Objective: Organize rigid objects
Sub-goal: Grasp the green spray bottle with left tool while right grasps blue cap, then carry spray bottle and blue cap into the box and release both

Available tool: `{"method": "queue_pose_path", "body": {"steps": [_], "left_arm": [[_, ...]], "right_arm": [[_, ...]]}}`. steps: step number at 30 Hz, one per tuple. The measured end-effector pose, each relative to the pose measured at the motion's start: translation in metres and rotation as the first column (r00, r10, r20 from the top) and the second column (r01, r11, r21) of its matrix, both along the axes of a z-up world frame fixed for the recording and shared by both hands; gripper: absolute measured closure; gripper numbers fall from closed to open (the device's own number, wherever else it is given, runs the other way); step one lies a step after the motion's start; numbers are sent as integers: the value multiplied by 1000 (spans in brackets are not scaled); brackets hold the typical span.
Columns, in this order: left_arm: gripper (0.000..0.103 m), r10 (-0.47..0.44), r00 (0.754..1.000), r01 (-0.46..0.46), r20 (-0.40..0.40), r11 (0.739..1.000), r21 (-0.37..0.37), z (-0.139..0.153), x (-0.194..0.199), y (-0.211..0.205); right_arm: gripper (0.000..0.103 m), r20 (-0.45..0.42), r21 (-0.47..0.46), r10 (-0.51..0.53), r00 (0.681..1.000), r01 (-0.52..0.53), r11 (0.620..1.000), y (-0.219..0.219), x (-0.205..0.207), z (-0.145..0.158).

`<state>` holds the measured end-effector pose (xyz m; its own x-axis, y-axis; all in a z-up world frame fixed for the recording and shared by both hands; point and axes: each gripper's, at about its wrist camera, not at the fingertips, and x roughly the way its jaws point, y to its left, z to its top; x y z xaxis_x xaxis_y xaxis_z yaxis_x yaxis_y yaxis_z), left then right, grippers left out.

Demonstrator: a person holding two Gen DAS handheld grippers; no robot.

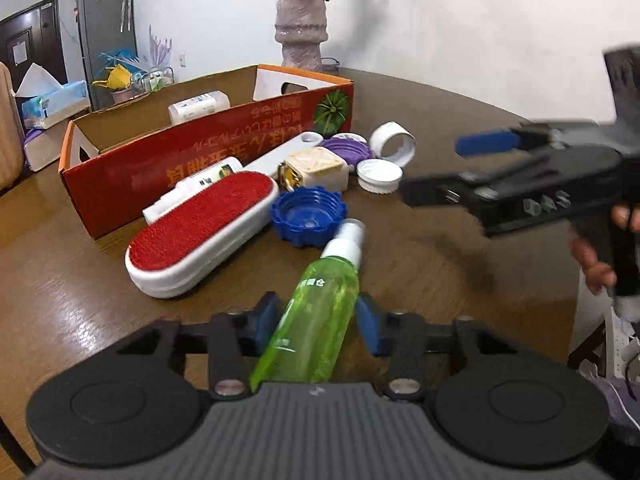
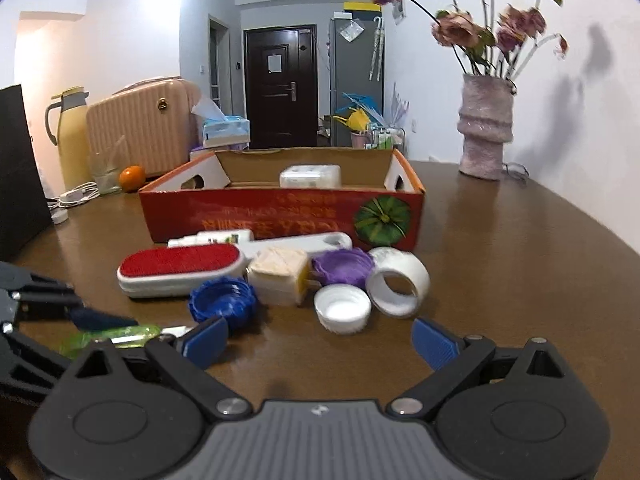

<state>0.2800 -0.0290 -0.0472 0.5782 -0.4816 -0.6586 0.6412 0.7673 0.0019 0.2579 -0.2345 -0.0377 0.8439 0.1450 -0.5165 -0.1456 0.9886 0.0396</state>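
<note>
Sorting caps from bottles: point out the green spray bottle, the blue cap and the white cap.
green spray bottle (image 1: 320,312): left wrist view, on its green body between the gripper pads.
blue cap (image 1: 308,216): left wrist view, on its open inside.
white cap (image 2: 342,312): right wrist view, on its hollow inside.

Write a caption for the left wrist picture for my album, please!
Left claw pinches a green spray bottle beside the lint brush.

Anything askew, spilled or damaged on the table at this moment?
Nothing spilled or broken. The green spray bottle lies on its side, clamped in the left gripper. The white tape roll sits tipped on its edge, and loose caps lie jumbled before the cardboard box.
</note>
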Motion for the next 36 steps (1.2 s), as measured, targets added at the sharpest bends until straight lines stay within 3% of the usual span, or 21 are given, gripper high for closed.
{"method": "queue_pose_path", "body": {"steps": [4,7,10,12,14,15,16,21,24,36], "left_arm": [[72,23,999,-25,-34,998,-61,0,-32,25],[72,143,989,-147,-49,986,-83,0,-45,52],[72,283,957,-287,-57,954,-90,1,-48,78],[72,373,928,-373,-20,926,-55,0,-48,87],[71,420,907,-420,17,907,-24,0,-50,91],[71,435,900,-435,20,900,-21,0,-49,92],[71,441,897,-441,19,897,-26,0,-49,93],[72,455,889,-455,41,890,-28,-1,-49,88],[72,497,866,-496,53,868,-25,-1,-54,84],[72,499,858,-481,120,864,-149,33,-112,52]], "right_arm": [[5,12,5,36,999,-36,999,9,3,4],[13,-34,62,96,995,-93,994,19,14,-1],[14,-58,49,150,987,-147,988,43,27,-9],[15,-60,38,175,983,-172,984,58,36,-14],[23,-92,19,166,982,-165,986,69,47,-21],[33,-109,6,166,980,-166,986,72,50,-22],[50,-116,-4,163,980,-165,986,74,51,-23],[50,-121,-8,157,980,-159,987,69,38,-22],[50,-108,8,161,981,-161,987,62,23,-18],[50,1,22,138,990,-138,990,26,-61,15]]}}
